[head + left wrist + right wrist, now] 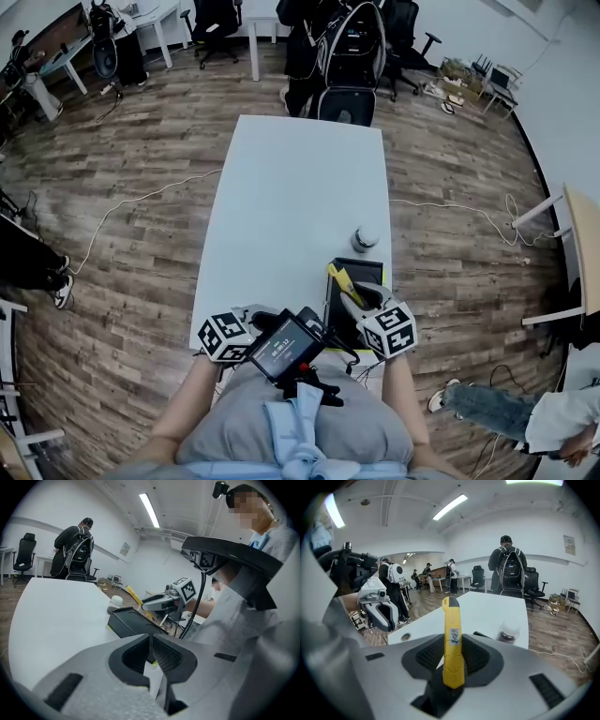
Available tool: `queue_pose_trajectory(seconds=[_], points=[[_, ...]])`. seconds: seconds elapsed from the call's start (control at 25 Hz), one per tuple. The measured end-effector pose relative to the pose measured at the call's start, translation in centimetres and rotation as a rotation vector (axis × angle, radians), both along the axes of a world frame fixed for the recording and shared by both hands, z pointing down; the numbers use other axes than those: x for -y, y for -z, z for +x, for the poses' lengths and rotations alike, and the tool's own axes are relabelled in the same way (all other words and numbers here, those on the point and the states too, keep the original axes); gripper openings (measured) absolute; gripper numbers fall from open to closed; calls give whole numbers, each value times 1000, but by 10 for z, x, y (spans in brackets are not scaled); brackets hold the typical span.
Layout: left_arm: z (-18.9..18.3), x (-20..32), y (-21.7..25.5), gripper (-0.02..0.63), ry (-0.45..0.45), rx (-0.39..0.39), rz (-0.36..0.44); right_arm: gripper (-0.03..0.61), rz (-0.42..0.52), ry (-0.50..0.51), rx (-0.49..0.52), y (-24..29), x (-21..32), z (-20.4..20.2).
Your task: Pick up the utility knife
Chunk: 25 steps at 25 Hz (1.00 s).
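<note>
The right gripper [453, 654] pinches the yellow utility knife [451, 620] near its tail. The knife's long axis runs straight out between the pads, over the white table [497, 609]. The left gripper [151, 654] is beside it, jaws pressed together on nothing.

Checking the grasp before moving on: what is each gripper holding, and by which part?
Right gripper clamps the yellow utility knife by its rear half, black tip pointing forward. Left gripper is shut, empty.
</note>
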<state>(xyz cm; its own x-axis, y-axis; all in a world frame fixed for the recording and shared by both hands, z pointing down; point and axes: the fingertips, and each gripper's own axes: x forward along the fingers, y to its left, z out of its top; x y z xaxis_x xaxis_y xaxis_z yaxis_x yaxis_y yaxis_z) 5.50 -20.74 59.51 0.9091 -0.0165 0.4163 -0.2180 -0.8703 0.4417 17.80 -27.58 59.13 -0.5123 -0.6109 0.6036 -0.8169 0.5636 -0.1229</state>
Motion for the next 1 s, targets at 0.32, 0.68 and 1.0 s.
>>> queue_pose_trajectory(seconds=[0.32, 0.68, 1.0], points=[[10, -1, 1, 32, -12, 6, 2, 126, 62, 4, 81, 31, -17, -7], [14, 0, 2, 32, -19, 7, 4, 126, 122, 0, 146, 59, -29, -14], [12, 1, 1, 32, -28, 11, 8, 126, 232, -7, 277, 91, -30, -12]])
